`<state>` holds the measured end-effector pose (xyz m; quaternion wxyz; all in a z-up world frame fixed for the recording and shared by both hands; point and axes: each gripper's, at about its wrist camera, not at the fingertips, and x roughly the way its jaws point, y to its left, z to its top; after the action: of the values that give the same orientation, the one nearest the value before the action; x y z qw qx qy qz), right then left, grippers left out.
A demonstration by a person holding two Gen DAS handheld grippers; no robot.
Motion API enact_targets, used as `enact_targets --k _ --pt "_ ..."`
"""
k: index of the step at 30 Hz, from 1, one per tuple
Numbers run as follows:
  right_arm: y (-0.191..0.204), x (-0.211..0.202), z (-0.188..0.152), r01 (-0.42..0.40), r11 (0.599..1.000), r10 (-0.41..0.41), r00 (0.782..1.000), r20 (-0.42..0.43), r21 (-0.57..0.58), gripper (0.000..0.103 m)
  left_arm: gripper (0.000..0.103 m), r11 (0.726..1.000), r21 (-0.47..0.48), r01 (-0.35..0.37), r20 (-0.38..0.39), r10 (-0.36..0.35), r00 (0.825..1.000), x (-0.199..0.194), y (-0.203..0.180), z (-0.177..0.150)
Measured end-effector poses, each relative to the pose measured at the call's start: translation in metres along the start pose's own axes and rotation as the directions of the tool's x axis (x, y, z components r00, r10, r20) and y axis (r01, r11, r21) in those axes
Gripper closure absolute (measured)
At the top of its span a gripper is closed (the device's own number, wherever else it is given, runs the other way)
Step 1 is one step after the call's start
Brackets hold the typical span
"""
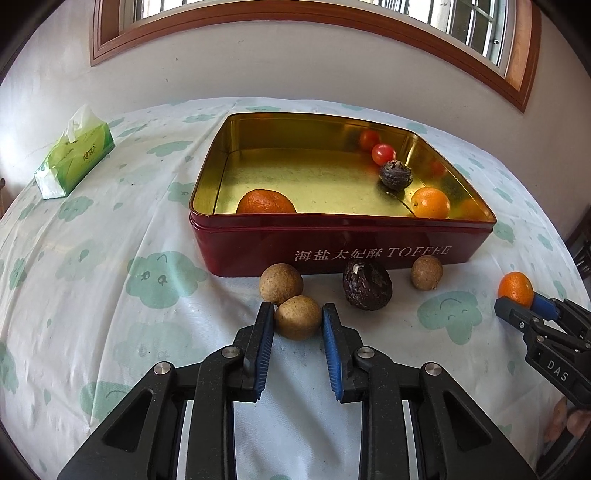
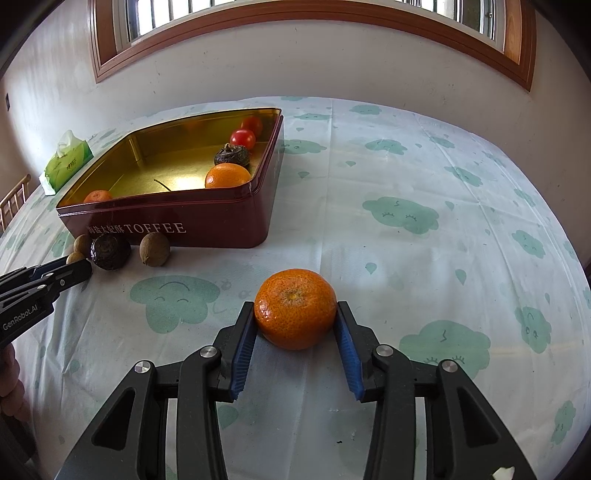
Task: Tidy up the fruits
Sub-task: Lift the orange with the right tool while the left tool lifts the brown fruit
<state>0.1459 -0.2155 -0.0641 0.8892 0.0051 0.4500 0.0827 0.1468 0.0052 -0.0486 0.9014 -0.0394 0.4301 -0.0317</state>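
Observation:
My left gripper (image 1: pixel 298 314) is shut on a small brown longan (image 1: pixel 297 322) that rests on the cloth in front of the red toffee tin (image 1: pixel 332 240). A second longan (image 1: pixel 280 283) touches it from behind. A dark wrinkled passion fruit (image 1: pixel 367 284) and a third longan (image 1: pixel 426 273) lie against the tin's front wall. My right gripper (image 2: pixel 295 314) is shut on a mandarin (image 2: pixel 295 306) sitting on the table, right of the tin (image 2: pixel 207 229). Inside the tin are a mandarin (image 1: pixel 266 202), an orange (image 1: pixel 430 202), a dark passion fruit (image 1: pixel 396 175) and two cherry tomatoes (image 1: pixel 383 154).
A green tissue pack (image 1: pixel 74 158) lies at the far left of the table. The table wears a white cloth with green cloud prints (image 2: pixel 406 214). A wall and a wood-framed window (image 2: pixel 295 22) stand behind. A chair back (image 2: pixel 13 201) shows at the left edge.

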Motion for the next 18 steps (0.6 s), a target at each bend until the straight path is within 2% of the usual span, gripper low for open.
enact_targets --k 9,18 --pt "0.0002 0.0003 -0.0001 0.001 1.000 -0.001 1.000 0.000 0.000 0.063 0.076 0.999 0.042 -0.026 0.011 0.026 1.000 -0.0007 -0.0052 -0.0029" --pt "0.0009 0.0008 -0.0004 0.001 1.000 -0.001 1.000 0.000 0.000 0.063 0.076 0.999 0.042 -0.032 0.012 0.031 0.999 -0.0013 -0.0061 -0.0038"
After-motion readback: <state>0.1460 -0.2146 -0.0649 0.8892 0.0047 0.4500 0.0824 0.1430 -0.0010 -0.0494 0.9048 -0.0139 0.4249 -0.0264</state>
